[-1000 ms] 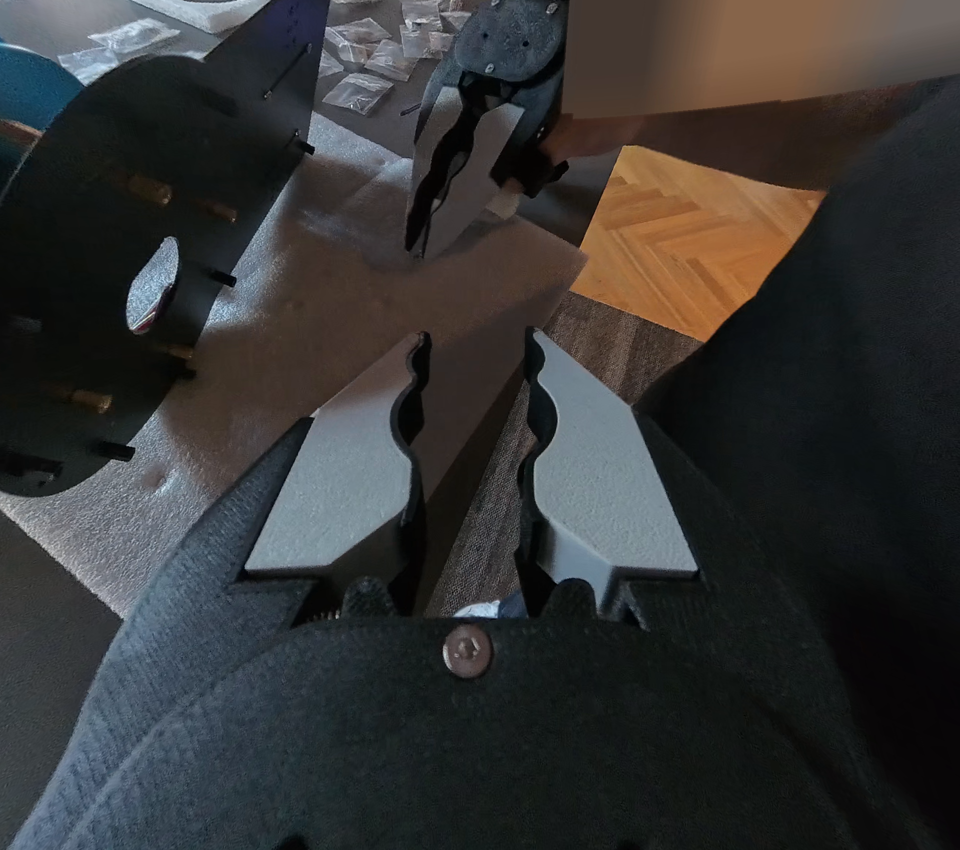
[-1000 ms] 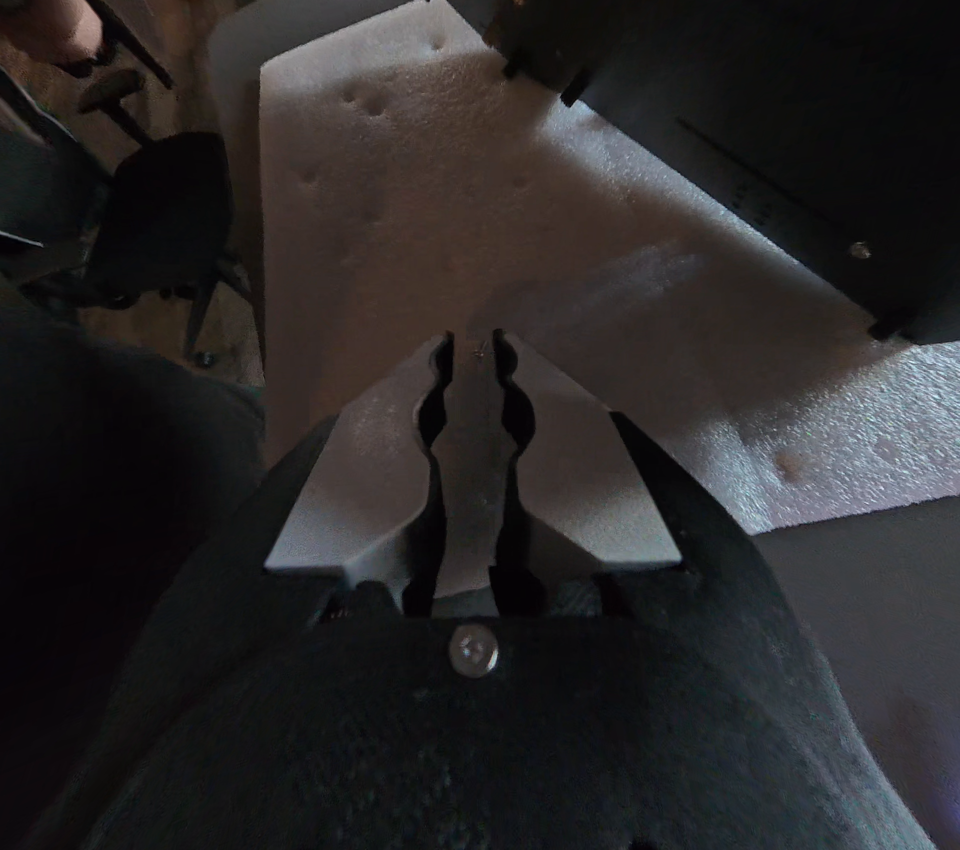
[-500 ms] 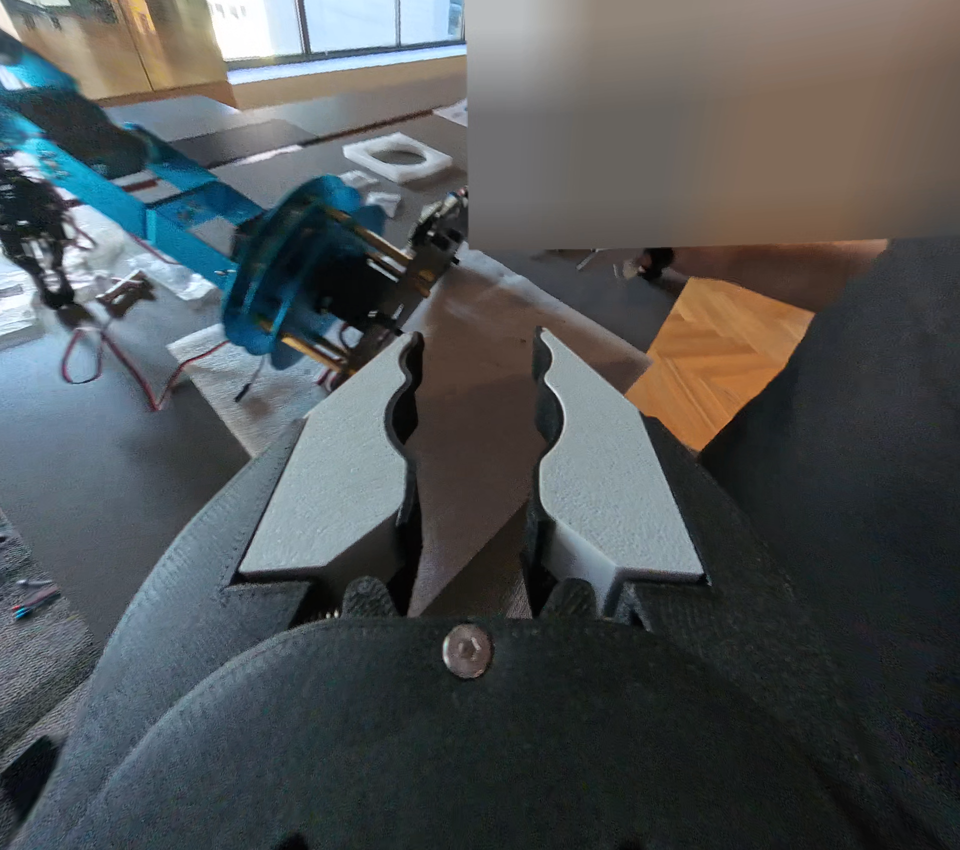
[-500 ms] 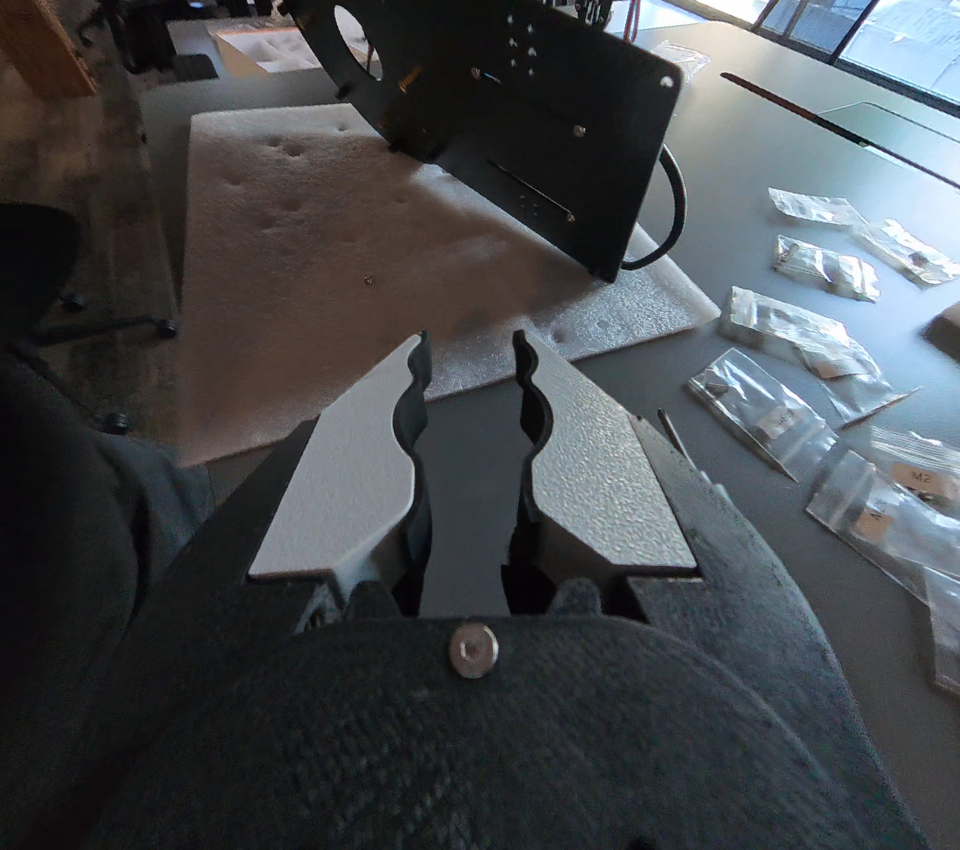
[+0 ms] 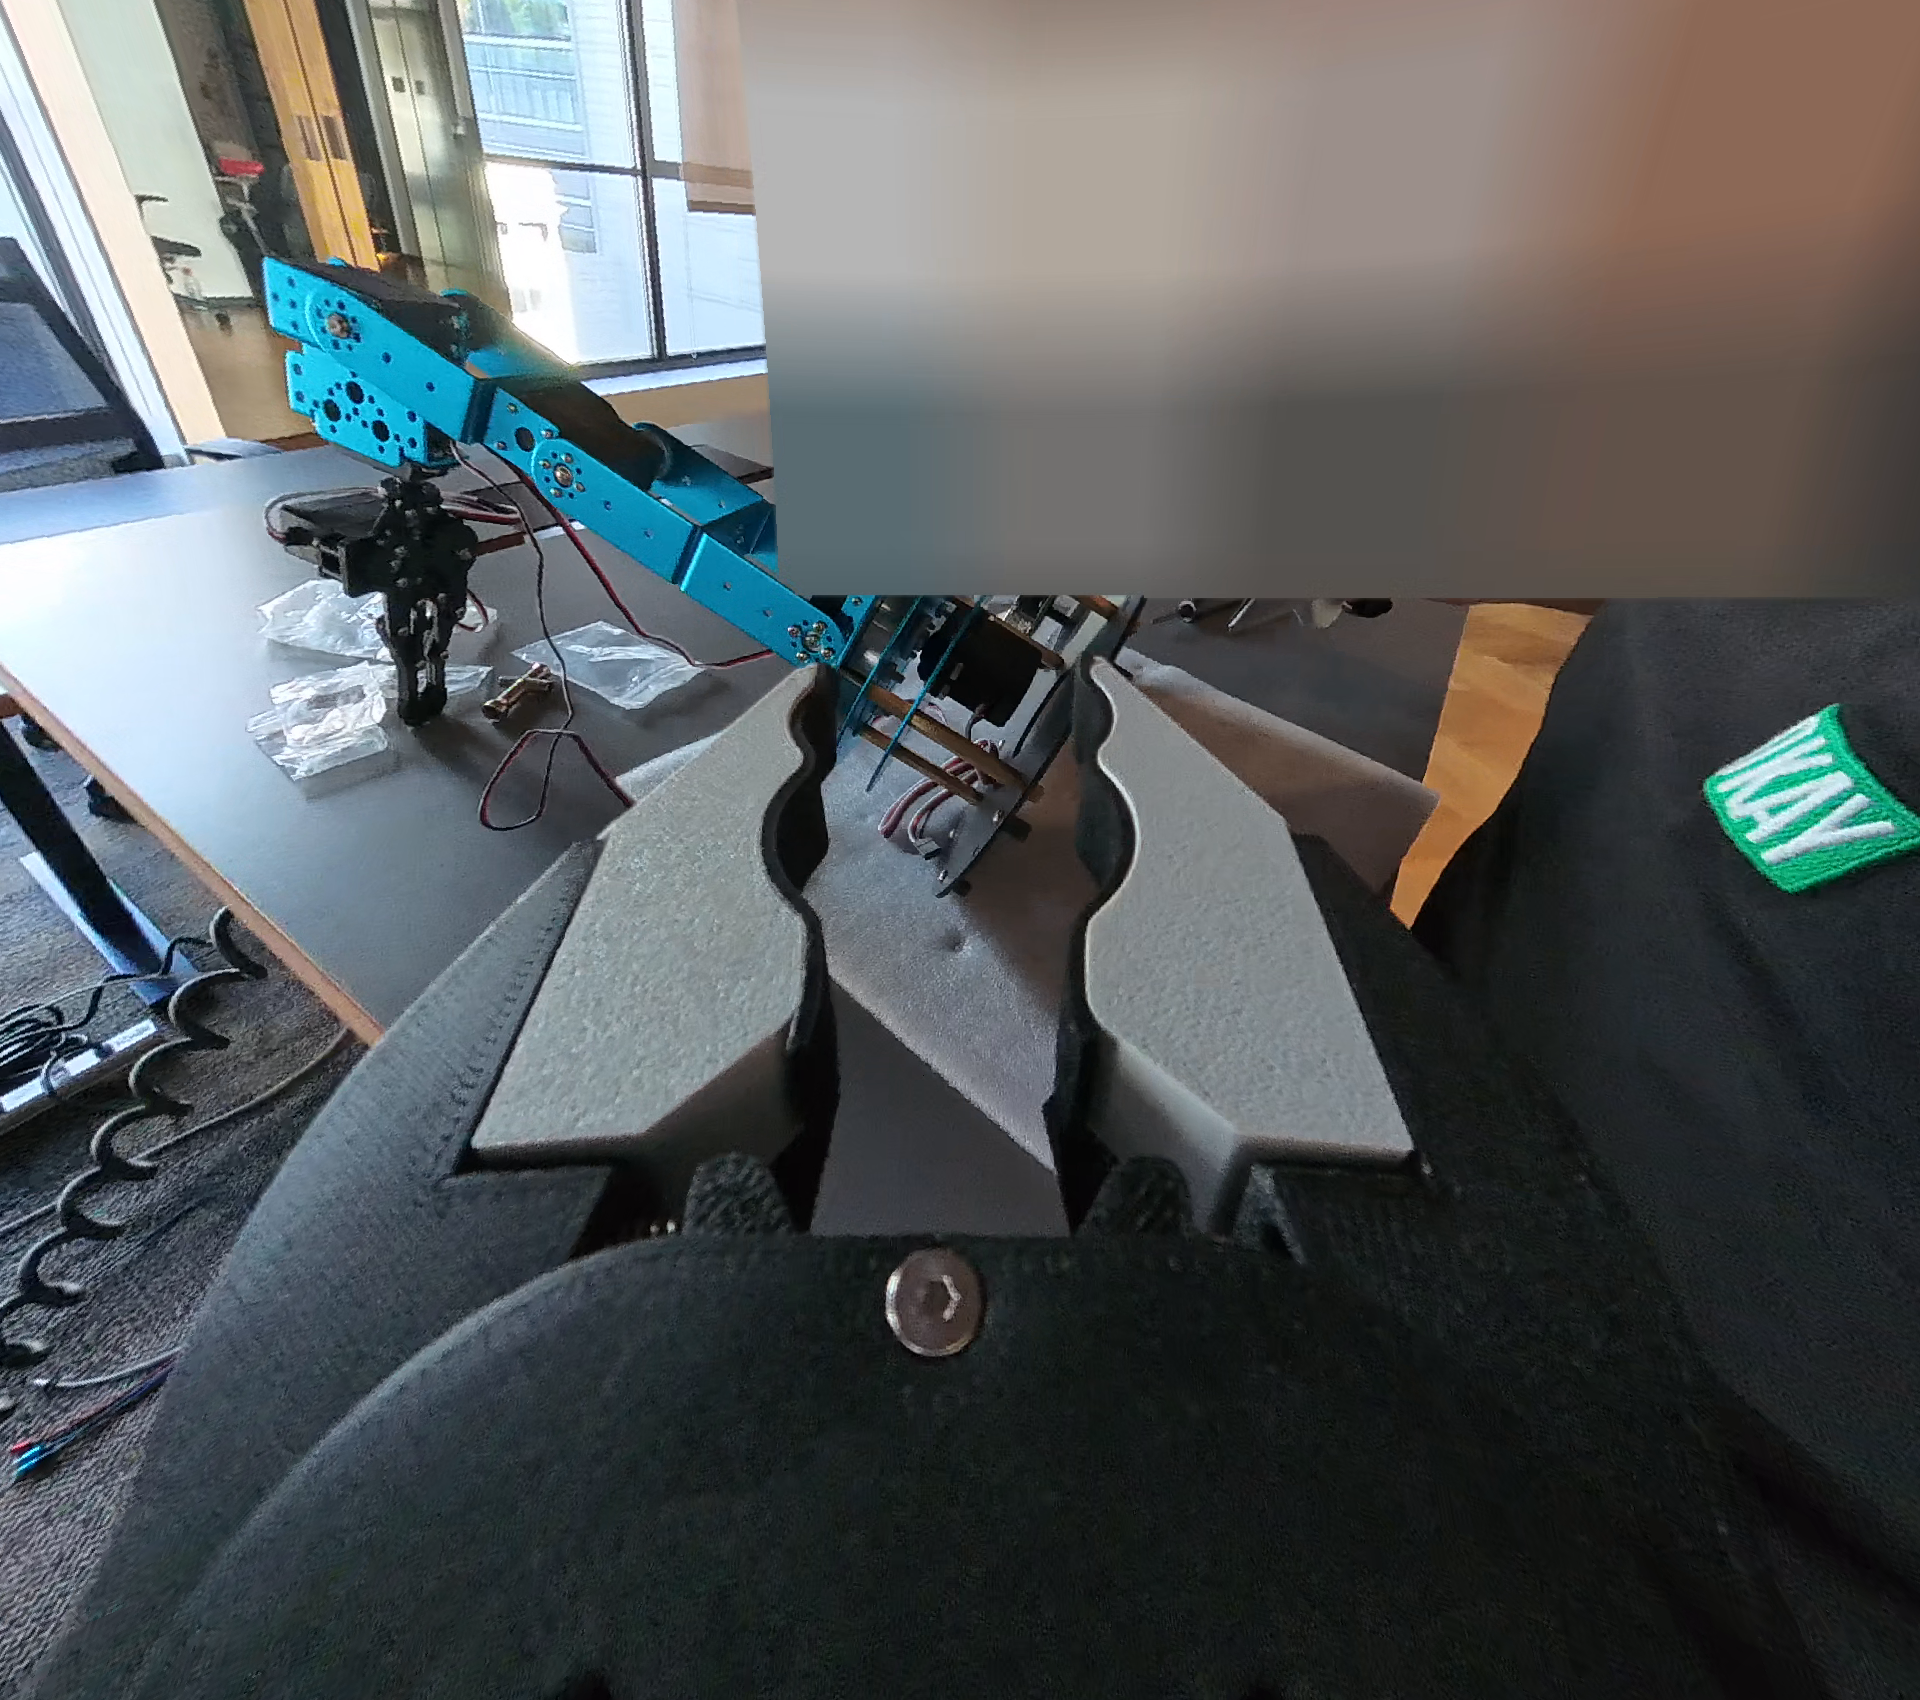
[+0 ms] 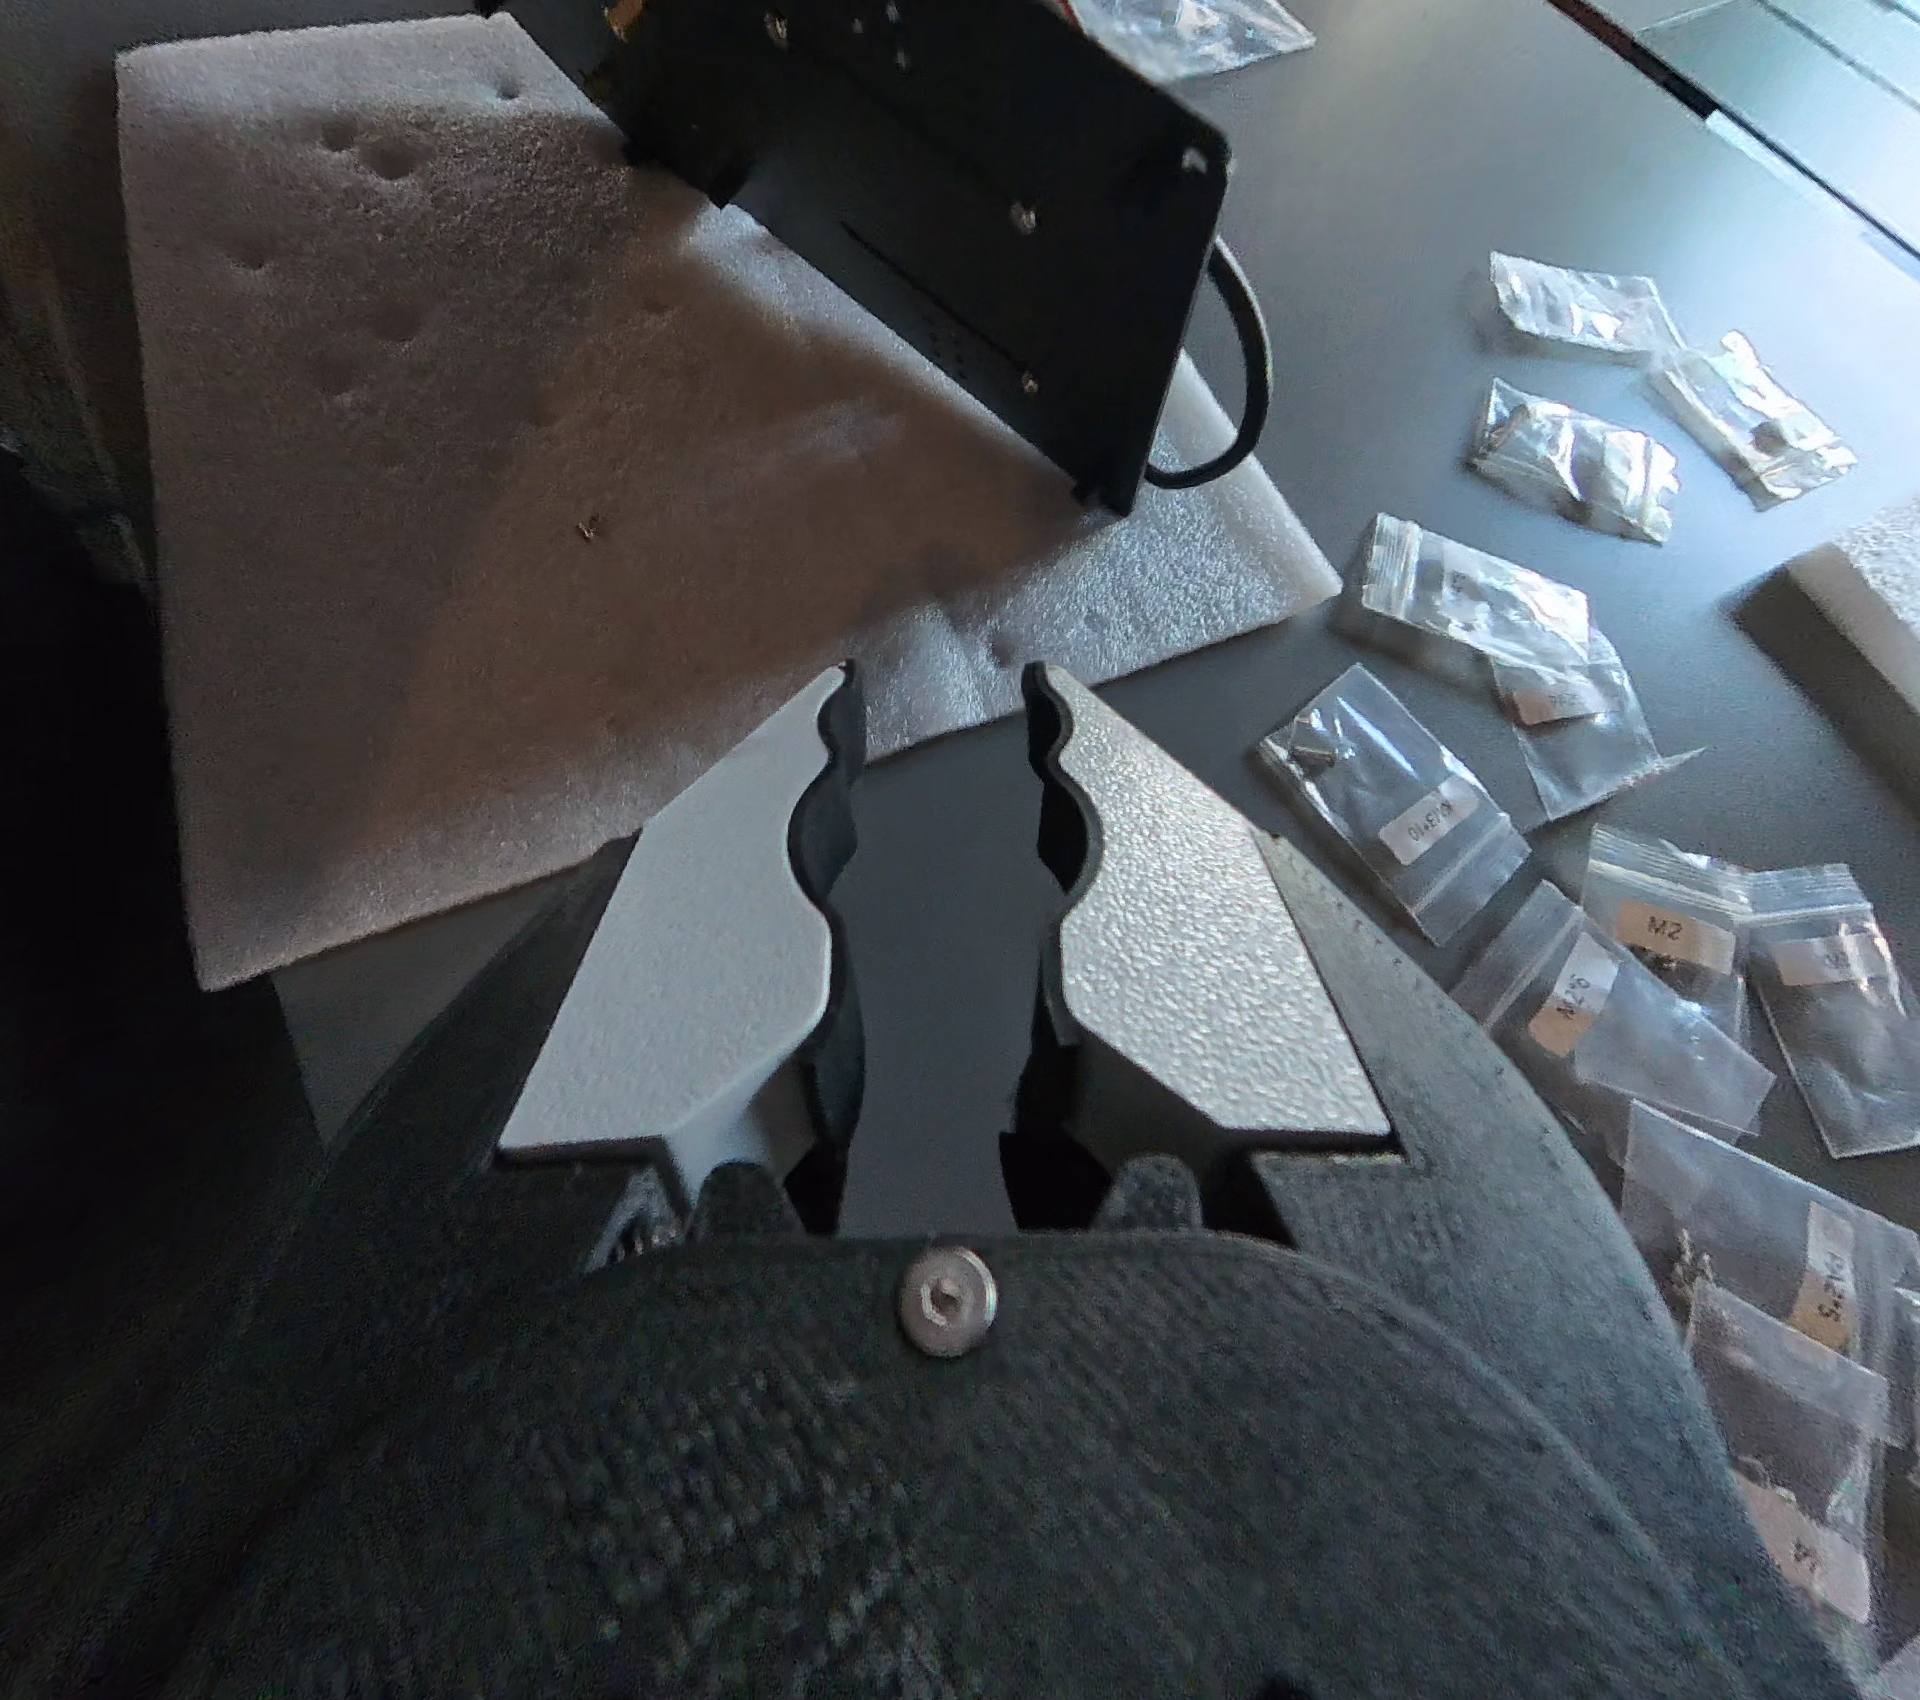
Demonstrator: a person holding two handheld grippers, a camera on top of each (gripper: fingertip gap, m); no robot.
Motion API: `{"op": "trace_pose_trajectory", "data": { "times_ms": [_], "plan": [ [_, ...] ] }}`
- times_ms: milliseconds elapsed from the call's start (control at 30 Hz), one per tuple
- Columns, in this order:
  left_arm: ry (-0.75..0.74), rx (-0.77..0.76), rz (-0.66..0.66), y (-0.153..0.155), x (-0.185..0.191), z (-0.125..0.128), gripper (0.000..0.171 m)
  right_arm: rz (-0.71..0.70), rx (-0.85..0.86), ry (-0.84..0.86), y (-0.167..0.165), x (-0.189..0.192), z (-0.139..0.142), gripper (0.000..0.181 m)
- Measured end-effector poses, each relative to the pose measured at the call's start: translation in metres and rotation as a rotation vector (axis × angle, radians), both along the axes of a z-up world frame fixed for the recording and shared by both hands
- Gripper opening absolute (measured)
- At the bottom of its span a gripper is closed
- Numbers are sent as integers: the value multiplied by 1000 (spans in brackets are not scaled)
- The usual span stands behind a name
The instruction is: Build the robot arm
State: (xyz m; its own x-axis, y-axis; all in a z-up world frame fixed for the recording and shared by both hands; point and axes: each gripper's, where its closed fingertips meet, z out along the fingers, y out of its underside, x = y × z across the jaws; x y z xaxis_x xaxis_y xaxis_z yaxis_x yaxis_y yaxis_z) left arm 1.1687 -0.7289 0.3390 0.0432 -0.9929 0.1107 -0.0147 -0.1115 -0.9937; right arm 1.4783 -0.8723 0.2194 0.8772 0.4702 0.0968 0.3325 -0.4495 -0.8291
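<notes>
A blue metal robot-arm kit (image 5: pixel 582 455) lies tipped on its side on a white foam sheet (image 5: pixel 935 954), its black claw (image 5: pixel 416 611) resting on the dark table. My left gripper (image 5: pixel 948 694) is open and empty, held off the table's near edge, pointing at the kit's base. My right gripper (image 6: pixel 940 684) is open and empty, above the table just short of the foam sheet (image 6: pixel 468 559). The kit's black base plate (image 6: pixel 935 175) stands tilted on the foam beyond it. A tiny screw (image 6: pixel 588 524) lies on the foam.
Several small clear bags of hardware (image 6: pixel 1455 819) lie on the dark table (image 6: pixel 1455 144) right of the right gripper, more bags (image 5: pixel 322 715) by the claw. Red wires (image 5: pixel 540 767) trail from the kit. A white foam block (image 6: pixel 1849 611) is at the far right. Cables (image 5: pixel 104 1079) lie on the carpet. About 35 cm separates my left fingertips from my right.
Both grippers have pulled back and up from the foam. The right gripper, nearly shut over the tiny screw a second ago, has opened; the screw stays on the foam. The left view swung toward the blue arm.
</notes>
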Motion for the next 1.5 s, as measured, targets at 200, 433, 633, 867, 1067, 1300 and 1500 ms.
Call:
{"op": "trace_pose_trajectory", "data": {
  "times_ms": [200,433,633,867,1067,1300,1500],
  "plan": [
    [15,-29,-20,-21,11,3,47,183,95,102,11,-41,53,33],
    [24,-90,13,-48,17,-13,45,786,-292,450,10,-79,151,41],
    [16,-112,9,-57,11,-22,44,1058,-833,589,73,-67,159,45],
    [90,-117,70,-38,-11,-9,42,983,-1286,830,140,-64,101,41],
    [162,-112,205,-41,-10,-16,42,1012,-1584,807,140,-67,47,46],
    [202,-141,269,-54,3,-31,43,1097,-1672,741,133,-74,28,56],
    [202,-139,303,-56,1,-31,43,1127,-1764,745,118,-78,23,68]
  ]
}}
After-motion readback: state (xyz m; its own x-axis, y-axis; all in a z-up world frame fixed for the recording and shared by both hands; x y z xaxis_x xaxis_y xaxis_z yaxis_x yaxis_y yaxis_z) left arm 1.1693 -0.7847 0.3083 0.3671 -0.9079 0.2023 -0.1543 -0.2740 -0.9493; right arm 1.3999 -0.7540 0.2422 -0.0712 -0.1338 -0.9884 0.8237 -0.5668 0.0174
